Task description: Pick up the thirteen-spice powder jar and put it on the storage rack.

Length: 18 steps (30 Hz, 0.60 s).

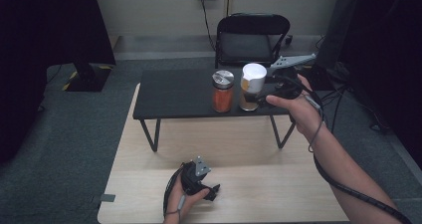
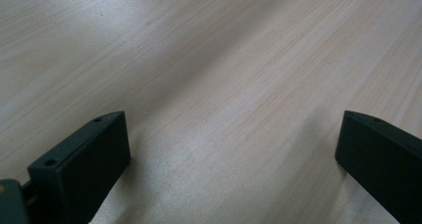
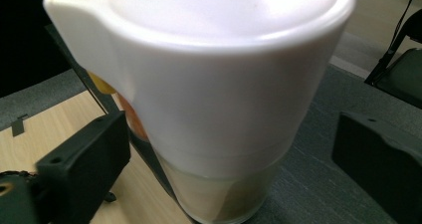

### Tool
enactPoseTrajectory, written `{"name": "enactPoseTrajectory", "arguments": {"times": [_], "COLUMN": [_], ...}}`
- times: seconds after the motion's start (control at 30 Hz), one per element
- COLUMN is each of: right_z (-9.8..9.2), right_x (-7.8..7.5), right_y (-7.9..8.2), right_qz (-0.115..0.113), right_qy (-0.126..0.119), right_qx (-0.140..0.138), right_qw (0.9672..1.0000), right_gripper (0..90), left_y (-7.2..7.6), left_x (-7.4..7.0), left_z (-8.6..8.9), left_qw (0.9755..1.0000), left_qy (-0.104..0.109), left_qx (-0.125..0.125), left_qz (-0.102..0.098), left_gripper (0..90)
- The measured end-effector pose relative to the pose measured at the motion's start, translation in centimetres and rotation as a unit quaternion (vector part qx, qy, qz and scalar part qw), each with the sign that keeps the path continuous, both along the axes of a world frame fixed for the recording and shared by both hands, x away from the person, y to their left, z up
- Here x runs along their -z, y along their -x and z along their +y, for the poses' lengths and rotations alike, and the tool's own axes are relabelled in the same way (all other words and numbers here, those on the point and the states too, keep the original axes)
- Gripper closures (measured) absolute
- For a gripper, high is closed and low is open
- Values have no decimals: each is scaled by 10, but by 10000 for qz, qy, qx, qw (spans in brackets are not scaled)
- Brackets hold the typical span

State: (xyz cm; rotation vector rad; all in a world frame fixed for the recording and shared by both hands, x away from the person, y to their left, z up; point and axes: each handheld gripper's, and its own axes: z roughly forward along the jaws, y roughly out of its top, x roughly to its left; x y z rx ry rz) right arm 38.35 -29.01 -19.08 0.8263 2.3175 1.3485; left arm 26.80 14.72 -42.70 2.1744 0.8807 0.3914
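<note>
With the right gripper point(image 1: 260, 98) released around the white-lidded jar point(image 1: 251, 87), withdraw straight back, avoiding the orange spice jar point(image 1: 222, 91); left gripper point(image 1: 211, 191) rests open.

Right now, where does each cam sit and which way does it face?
High view: above the person's side, facing forward and down; low black table, both forearms.
Left gripper view: on the left gripper, facing the light wooden tabletop; open jaws.
Right gripper view: on the right gripper, facing the white-lidded jar; jaws apart.
Shared: that jar, also in the high view.

Overhead forward-down view; two close claw-mounted views
</note>
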Motion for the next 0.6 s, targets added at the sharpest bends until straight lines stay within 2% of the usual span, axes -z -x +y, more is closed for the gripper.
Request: {"name": "enactPoseTrajectory", "arguments": {"times": [0.37,0.6], "right_z": [-5,-9], "right_x": [10,15], "right_y": [10,13], "right_qz": [21,39], "right_qy": [-132,-148], "right_qx": [111,37], "right_qw": [9998,9999], "right_gripper": [2,5], "left_y": [0,0], "left_x": [0,0], "left_z": [0,0], "left_qw": [10000,10000], "left_qy": [-1,2], "left_qx": [0,0], "left_qz": [-5,-2], "left_gripper": [1,1]}}
